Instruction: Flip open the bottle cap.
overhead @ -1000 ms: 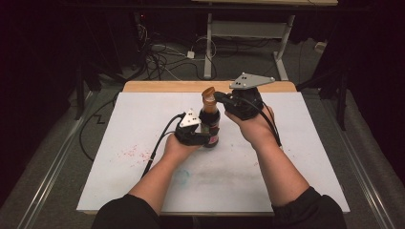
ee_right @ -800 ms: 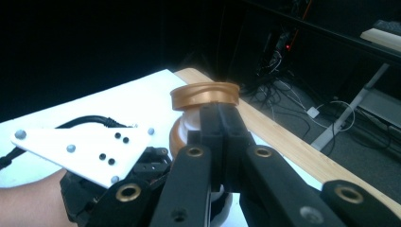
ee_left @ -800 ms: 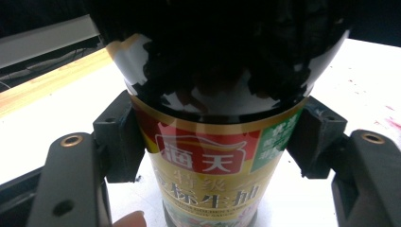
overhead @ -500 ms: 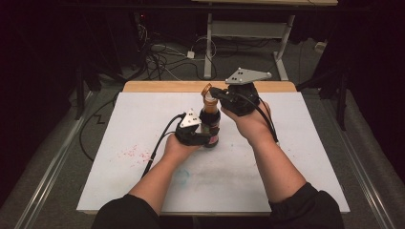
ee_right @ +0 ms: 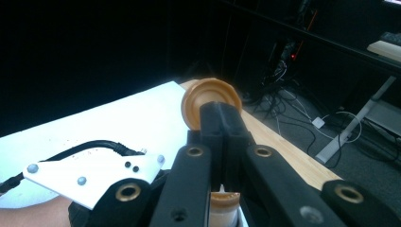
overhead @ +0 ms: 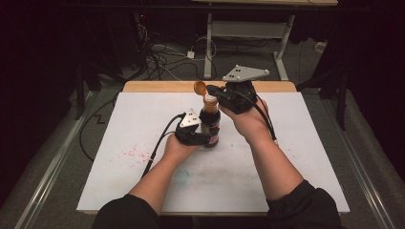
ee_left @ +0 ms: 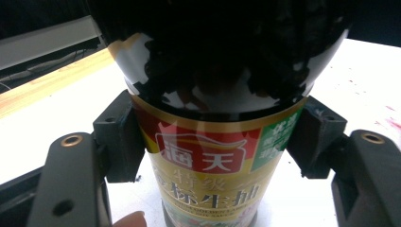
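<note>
Left tool (overhead: 203, 136) is clamping the bottle (overhead: 210, 125), standing upright on the counter (overhead: 305, 157). Right tool (overhead: 210, 90) is pinching the flipped-up cap (overhead: 199, 88), jaws closed on it.

Looks like a lab or some kind of recording studio setup, not anybody's home. The tabletop (overhead: 143, 124) is a plain wooden bench covered by a white sheet (overhead: 296, 157) with faint red and teal smudges on it. Everything around it is blacked out with dark drapes, so the table is the lit spot. On the grey floor behind there's a messy tangle of cables (overhead: 157, 57) plus a white power adapter (overhead: 190, 54), and the metal legs of another desk (overhead: 282, 38) stand back there. Metal rails (overhead: 52, 176) run along the floor beside the table.
</note>
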`<state>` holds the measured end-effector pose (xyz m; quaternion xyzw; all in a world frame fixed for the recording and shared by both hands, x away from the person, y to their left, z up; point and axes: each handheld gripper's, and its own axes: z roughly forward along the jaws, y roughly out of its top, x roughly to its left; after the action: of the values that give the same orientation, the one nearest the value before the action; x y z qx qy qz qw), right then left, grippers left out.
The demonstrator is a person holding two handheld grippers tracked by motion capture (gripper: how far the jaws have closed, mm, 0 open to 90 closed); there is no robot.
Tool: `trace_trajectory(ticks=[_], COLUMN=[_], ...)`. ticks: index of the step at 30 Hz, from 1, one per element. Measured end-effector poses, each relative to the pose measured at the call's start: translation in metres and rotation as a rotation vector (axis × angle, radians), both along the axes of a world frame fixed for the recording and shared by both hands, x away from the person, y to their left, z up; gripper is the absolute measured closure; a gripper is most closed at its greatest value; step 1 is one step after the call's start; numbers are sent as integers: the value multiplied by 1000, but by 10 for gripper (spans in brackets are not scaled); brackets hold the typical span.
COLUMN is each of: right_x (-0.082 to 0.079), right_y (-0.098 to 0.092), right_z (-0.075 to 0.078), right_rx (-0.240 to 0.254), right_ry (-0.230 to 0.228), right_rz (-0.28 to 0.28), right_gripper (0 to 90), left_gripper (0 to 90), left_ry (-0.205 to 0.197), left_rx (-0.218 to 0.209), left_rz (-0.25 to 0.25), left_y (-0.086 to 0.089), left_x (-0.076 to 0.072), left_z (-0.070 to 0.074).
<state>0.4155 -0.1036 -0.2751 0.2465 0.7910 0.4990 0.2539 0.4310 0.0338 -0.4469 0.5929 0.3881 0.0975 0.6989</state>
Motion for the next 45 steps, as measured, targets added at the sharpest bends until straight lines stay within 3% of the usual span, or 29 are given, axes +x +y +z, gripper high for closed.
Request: trace_trajectory(ticks=[13, 24, 32, 36, 45], right_x=[-4, -3, -2, -3, -14], right_y=[-38, -62, -68, -72, -84], right_z=[-15, -61, -109, -133, -180], right_rx=[12, 13, 2, 7, 8], right_ry=[18, 81, 157, 180, 236], right_rz=[-56, -83, -66, -65, -123], right_gripper=[900, 900, 637, 461, 122], left_gripper=[290, 282, 246, 189, 130], left_ry=[6, 14, 24, 98, 164], left_rx=[-5, -7, 9, 11, 27], left_rz=[-5, 0, 11, 7, 9], left_y=[1, 1, 0, 4, 18], left_x=[1, 1, 1, 4, -8], left_z=[0, 1, 0, -7, -25])
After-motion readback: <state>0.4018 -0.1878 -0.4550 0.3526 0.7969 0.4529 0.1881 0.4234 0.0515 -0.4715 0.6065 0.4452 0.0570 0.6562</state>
